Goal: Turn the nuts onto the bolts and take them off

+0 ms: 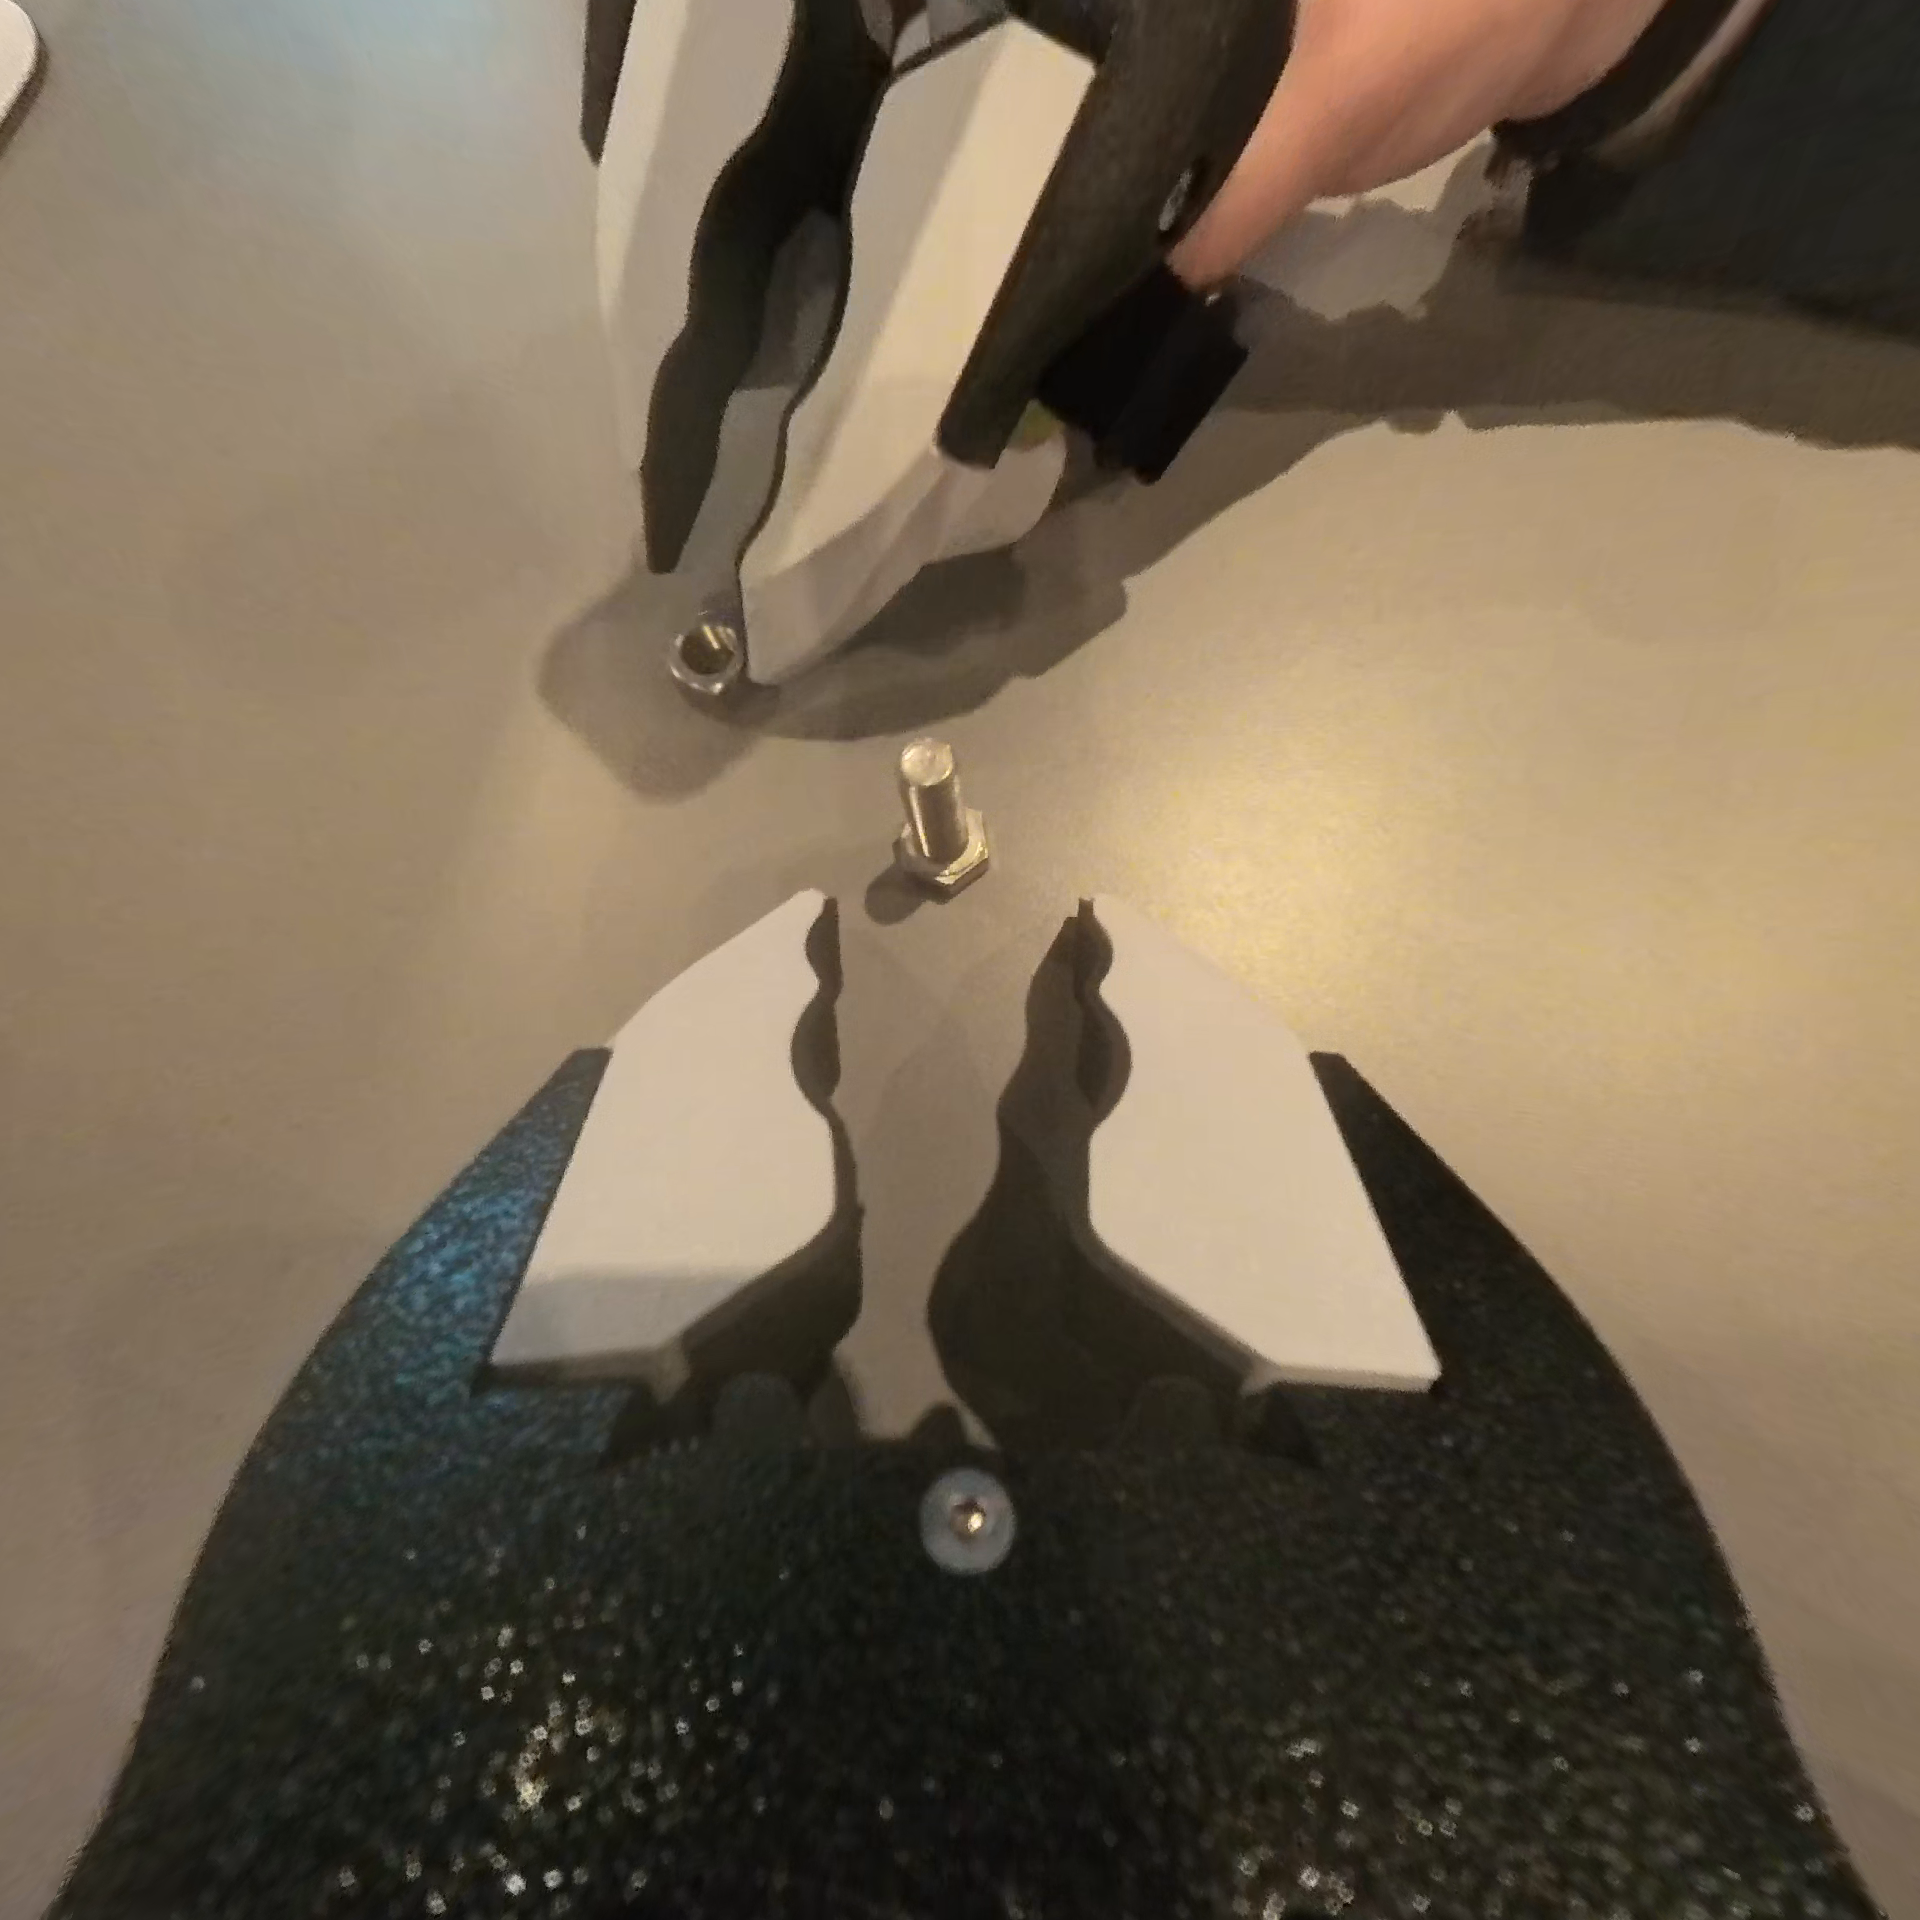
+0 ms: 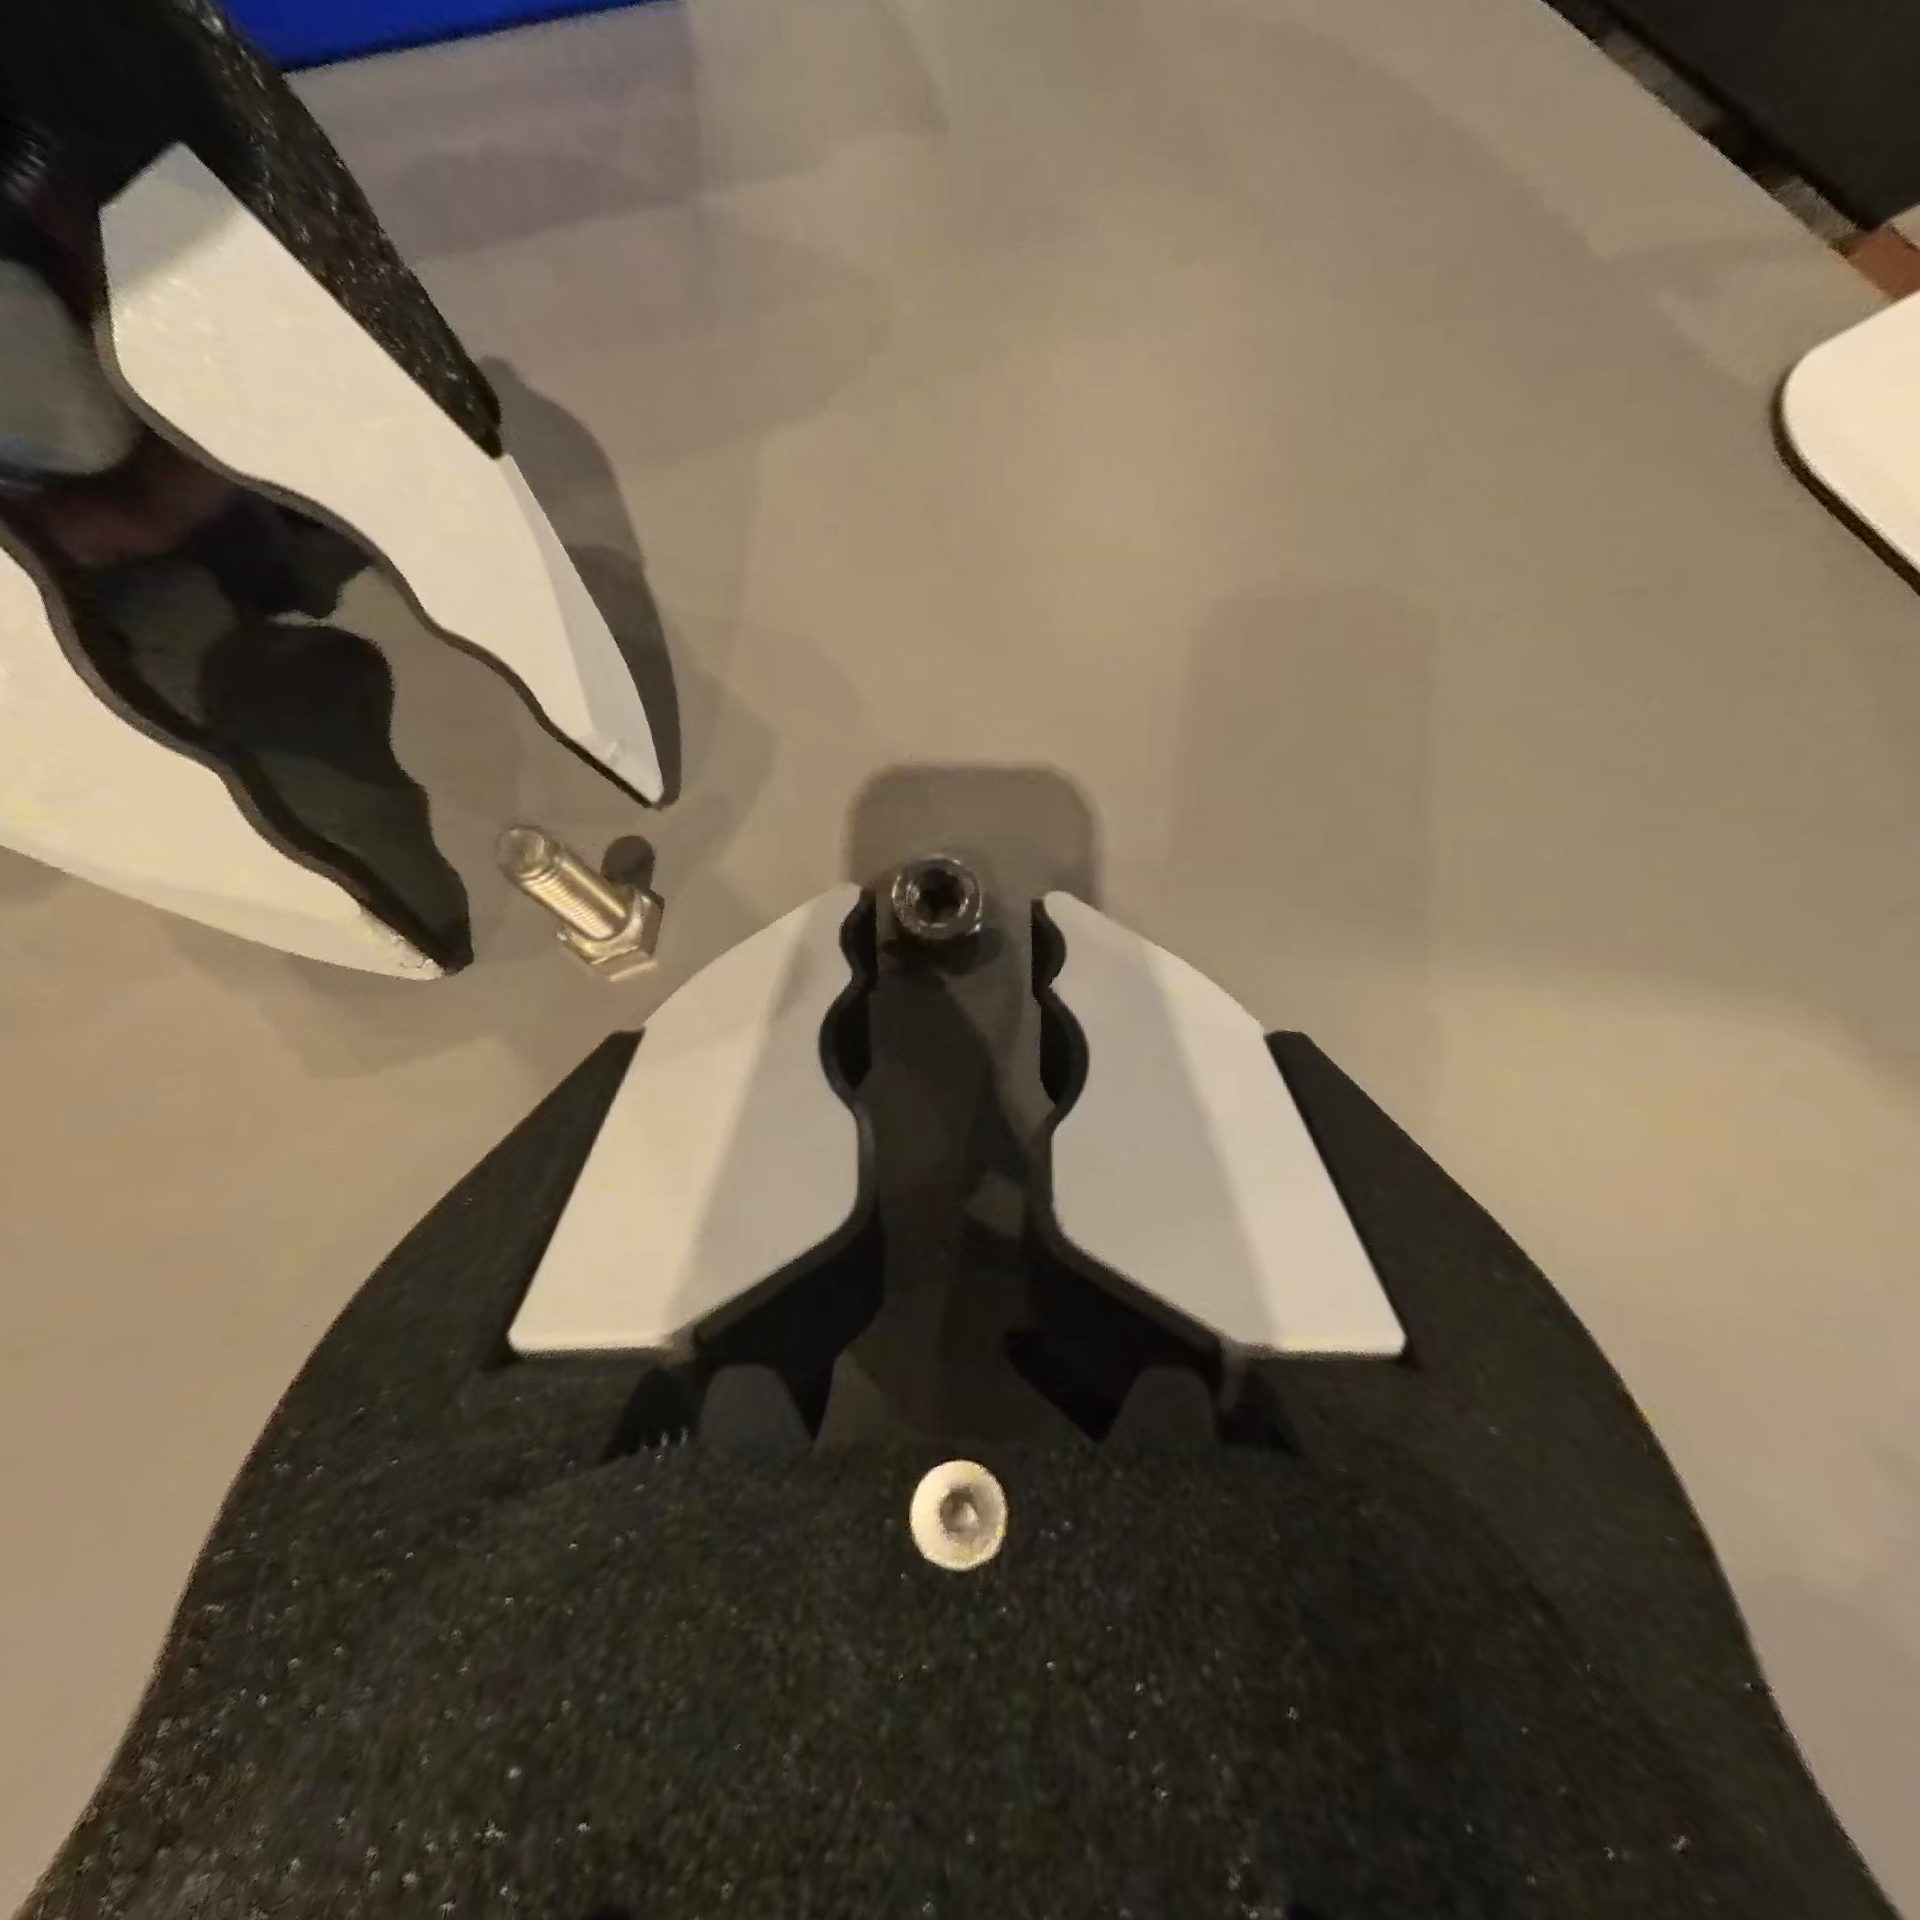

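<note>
A silver bolt stands on its head on the grey table, thread up, just ahead of my left gripper, which is open and empty. In the right wrist view the bolt sits just off the open tips of the left gripper. A nut rests on the table between the fingertips of my right gripper. Its jaws stand a little wider than the nut and do not clamp it. The left wrist view shows this nut at the tips of the right gripper, beyond the bolt.
A person's hand holds the right gripper at the top right. A white board with rounded corners lies at the table's right side. A dark object stands beyond the table's far right edge.
</note>
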A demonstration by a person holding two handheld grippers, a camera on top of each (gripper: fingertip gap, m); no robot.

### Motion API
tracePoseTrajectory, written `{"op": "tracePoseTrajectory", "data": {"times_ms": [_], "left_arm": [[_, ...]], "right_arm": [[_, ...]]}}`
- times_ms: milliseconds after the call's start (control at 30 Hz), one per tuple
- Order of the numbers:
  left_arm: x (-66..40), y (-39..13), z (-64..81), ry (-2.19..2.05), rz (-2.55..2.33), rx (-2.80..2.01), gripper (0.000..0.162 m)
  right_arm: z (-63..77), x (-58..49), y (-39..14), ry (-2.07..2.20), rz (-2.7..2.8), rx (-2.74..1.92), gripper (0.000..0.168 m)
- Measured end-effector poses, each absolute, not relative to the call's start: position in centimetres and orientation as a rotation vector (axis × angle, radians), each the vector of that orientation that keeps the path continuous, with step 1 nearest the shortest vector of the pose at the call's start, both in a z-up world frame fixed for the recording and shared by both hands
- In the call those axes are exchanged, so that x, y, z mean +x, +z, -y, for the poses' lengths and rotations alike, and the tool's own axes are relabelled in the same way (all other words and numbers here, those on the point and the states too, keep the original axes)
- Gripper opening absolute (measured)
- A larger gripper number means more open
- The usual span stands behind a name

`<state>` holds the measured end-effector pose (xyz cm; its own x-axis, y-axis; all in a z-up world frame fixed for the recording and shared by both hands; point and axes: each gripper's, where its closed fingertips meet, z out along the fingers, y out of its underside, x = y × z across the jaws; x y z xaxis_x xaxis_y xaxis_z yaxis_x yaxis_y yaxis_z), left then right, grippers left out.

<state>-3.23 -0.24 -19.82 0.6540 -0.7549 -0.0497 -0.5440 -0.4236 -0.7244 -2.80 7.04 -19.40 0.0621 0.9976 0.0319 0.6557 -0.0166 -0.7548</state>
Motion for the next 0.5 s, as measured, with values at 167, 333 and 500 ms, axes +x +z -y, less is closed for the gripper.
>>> {"op": "tracePoseTrajectory", "data": {"times_ms": [167,333,500], "left_arm": [[-3.22,-19.86,0.23,-0.377,-0.994,-2.141,0.043],[-3.24,-19.86,0.19,-0.388,-0.983,-2.143,0.043],[-3.21,-19.79,0.04,-0.402,-0.965,-2.134,0.046]], "right_arm": [[-6.96,-3.13,-19.83,0.693,1.67,-1.754,0.027],[-6.86,-3.38,-19.82,0.711,1.654,-1.767,0.018],[-7.06,-3.21,-19.68,0.714,1.632,-1.757,0.017]]}}
